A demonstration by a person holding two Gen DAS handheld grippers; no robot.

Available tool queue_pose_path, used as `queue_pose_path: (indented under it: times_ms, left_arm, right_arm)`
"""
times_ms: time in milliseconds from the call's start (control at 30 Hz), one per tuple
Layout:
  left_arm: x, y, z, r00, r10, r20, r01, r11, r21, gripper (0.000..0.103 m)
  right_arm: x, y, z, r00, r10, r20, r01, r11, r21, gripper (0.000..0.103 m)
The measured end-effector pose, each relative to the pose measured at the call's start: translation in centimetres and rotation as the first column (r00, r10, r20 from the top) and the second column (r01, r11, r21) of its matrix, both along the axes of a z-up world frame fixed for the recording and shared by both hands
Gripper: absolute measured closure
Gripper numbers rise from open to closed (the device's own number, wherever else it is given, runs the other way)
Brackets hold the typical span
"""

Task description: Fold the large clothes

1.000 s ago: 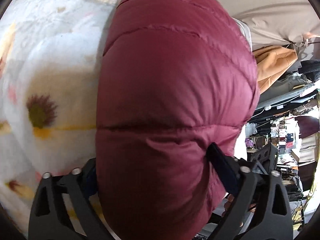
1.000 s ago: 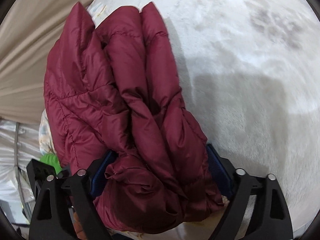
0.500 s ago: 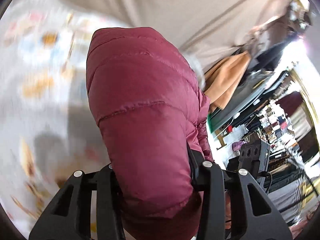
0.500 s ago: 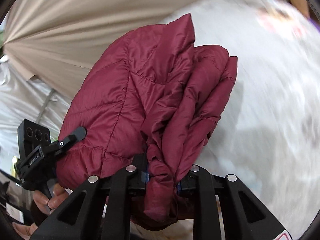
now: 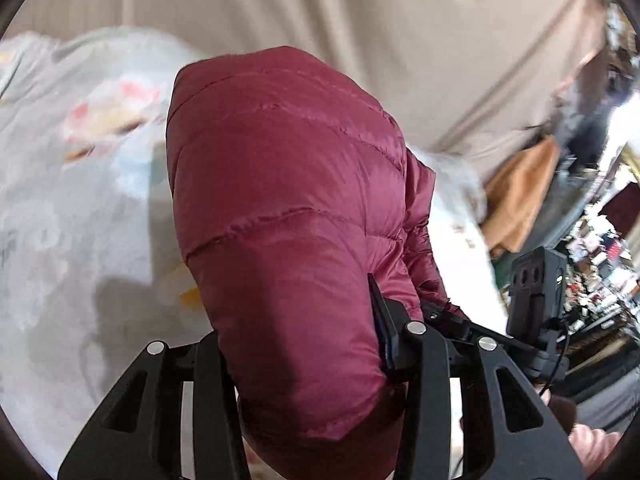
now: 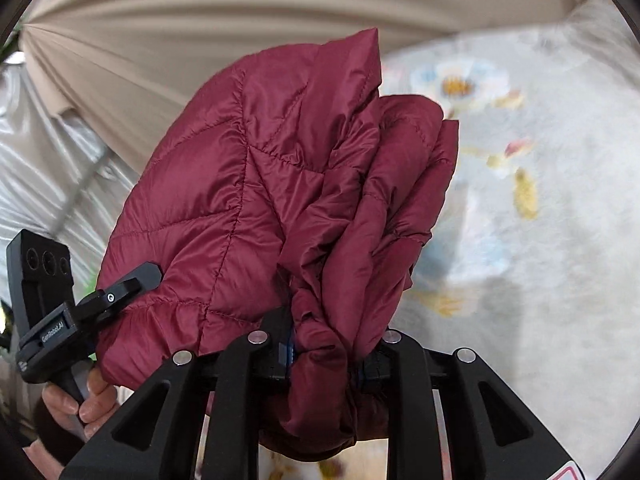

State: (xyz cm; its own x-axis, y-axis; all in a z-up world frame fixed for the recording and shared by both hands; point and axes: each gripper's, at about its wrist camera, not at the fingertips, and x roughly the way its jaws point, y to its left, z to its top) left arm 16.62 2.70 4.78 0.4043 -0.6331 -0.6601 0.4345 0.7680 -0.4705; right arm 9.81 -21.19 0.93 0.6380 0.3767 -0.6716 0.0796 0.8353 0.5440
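Puffer jacket lifted clear of the bed, folded and held from both sides

The maroon quilted jacket (image 5: 288, 216), lying on the floral bedspread (image 5: 80, 200) a second ago with both sets of jaws spread around it, now hangs bunched above it. The left gripper (image 5: 304, 344) has clamped its jaws on one thick padded end; the right gripper (image 6: 328, 344) pinches a gathered wad of folds at the other. The bundle looks folded and ready to be carried off, with a beige curtain (image 6: 200, 12) behind.
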Motion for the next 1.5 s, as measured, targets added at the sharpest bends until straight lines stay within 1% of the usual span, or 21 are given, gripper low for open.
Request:
queue_pose_path:
  times_ms: [100, 167, 233, 333, 400, 467, 500, 600, 633, 733, 867, 967, 1000, 1067, 1100, 1133, 1167, 1267, 1333, 1433, 1500]
  left_arm:
    - [2.2, 1.4, -5.2, 0.996, 0.021, -0.083, -0.017, 0.999, 0.048, 0.061]
    - [3.0, 2.0, -8.4, 0.989, 0.053, -0.139, -0.043, 0.997, 0.071, 0.051]
    - [2.8, 3.0, -9.8, 0.984, 0.072, -0.165, -0.066, 0.997, 0.038, 0.043]
    - [1.7, 4.1, -9.0, 0.982, 0.106, -0.157, -0.094, 0.993, 0.077, 0.038]
    - [0.0, 4.7, -6.8, 0.985, 0.138, -0.107, -0.123, 0.983, 0.134, 0.038]
    - [-1.7, 4.9, -4.5, 0.985, 0.163, -0.050, -0.151, 0.970, 0.190, 0.037]
    - [-2.6, 5.0, -3.6, 0.987, 0.162, -0.023, -0.153, 0.965, 0.215, 0.037]
    - [-5.8, 3.5, -1.6, 0.993, 0.115, 0.025, -0.117, 0.960, 0.255, 0.039]
    - [-6.4, 2.8, -1.8, 0.995, 0.101, 0.020, -0.103, 0.958, 0.267, 0.041]
    - [-7.1, 0.6, -4.7, 0.996, 0.080, -0.026, -0.066, 0.935, 0.348, 0.049]
    - [-7.4, 0.5, -8.1, 0.995, 0.089, -0.039, -0.059, 0.871, 0.487, 0.050]
    - [-7.5, 1.6, -10.0, 0.991, 0.115, -0.063, -0.059, 0.816, 0.575, 0.052]
    - [-7.5, 2.1, -10.2, 0.989, 0.128, -0.071, -0.065, 0.821, 0.568, 0.052]
    - [-7.9, 3.4, -9.6, 0.983, 0.156, -0.100, -0.093, 0.882, 0.462, 0.052]
    - [-8.0, 3.7, -9.2, 0.981, 0.165, -0.100, -0.109, 0.902, 0.418, 0.052]
    - [-7.9, 3.6, -9.0, 0.981, 0.170, -0.091, -0.120, 0.907, 0.403, 0.049]
    - [-7.8, 3.5, -9.0, 0.981, 0.176, -0.082, -0.129, 0.906, 0.403, 0.048]
    - [-6.7, 2.8, -10.8, 0.976, 0.202, -0.081, -0.143, 0.875, 0.463, 0.049]
    - [-6.0, 3.3, -11.2, 0.969, 0.236, -0.074, -0.171, 0.855, 0.489, 0.059]
    - [-5.1, 6.0, -10.7, 0.945, 0.312, -0.096, -0.249, 0.879, 0.407, 0.060]
    - [-4.6, 6.7, -10.8, 0.934, 0.348, -0.074, -0.284, 0.855, 0.435, 0.062]
  right_arm:
    - [2.0, 1.1, -5.1, 0.995, -0.002, -0.101, 0.001, 1.000, -0.006, 0.078]
    - [1.9, 1.4, -6.9, 0.994, -0.019, -0.112, 0.018, 1.000, -0.004, 0.069]
    - [1.6, 0.8, -7.6, 0.991, -0.045, -0.129, 0.051, 0.998, 0.040, 0.059]
    - [0.3, -0.3, -6.5, 0.985, -0.078, -0.155, 0.091, 0.993, 0.080, 0.059]
    - [-1.6, -1.5, -3.8, 0.983, -0.138, -0.123, 0.145, 0.988, 0.048, 0.054]
    - [-3.2, -2.0, -0.7, 0.982, -0.168, -0.081, 0.167, 0.986, -0.023, 0.054]
    - [-3.9, -1.4, 0.7, 0.985, -0.158, -0.061, 0.154, 0.985, -0.076, 0.058]
    - [-3.9, 3.3, 3.2, 0.999, -0.040, -0.017, 0.035, 0.976, -0.215, 0.098]
    - [-3.5, 4.7, 3.2, 1.000, 0.010, -0.026, -0.017, 0.966, -0.258, 0.102]
    - [-2.8, 6.7, 0.6, 0.995, 0.067, -0.074, -0.087, 0.943, -0.322, 0.103]
    - [-2.3, 4.7, -4.3, 0.982, 0.043, -0.186, -0.110, 0.924, -0.367, 0.103]
    - [-2.8, 3.0, -6.1, 0.977, 0.021, -0.213, -0.099, 0.927, -0.362, 0.103]
    - [-2.5, 3.0, -6.4, 0.975, 0.014, -0.220, -0.093, 0.931, -0.354, 0.103]
    - [-2.4, 2.8, -6.3, 0.974, 0.012, -0.226, -0.091, 0.935, -0.342, 0.103]
    - [-2.4, 3.0, -6.2, 0.974, 0.017, -0.226, -0.097, 0.932, -0.349, 0.103]
    - [-2.4, 3.1, -6.1, 0.974, 0.019, -0.227, -0.102, 0.928, -0.358, 0.103]
    - [-2.4, 3.2, -6.1, 0.973, 0.019, -0.229, -0.103, 0.927, -0.360, 0.103]
    - [-2.3, 3.2, -6.2, 0.972, 0.011, -0.236, -0.098, 0.928, -0.360, 0.103]
    - [-2.2, 3.3, -6.3, 0.971, 0.007, -0.240, -0.099, 0.923, -0.371, 0.103]
    - [-2.0, 3.1, -6.8, 0.968, 0.001, -0.250, -0.101, 0.916, -0.388, 0.103]
    - [-1.9, 2.9, -8.1, 0.960, -0.018, -0.280, -0.099, 0.911, -0.401, 0.103]
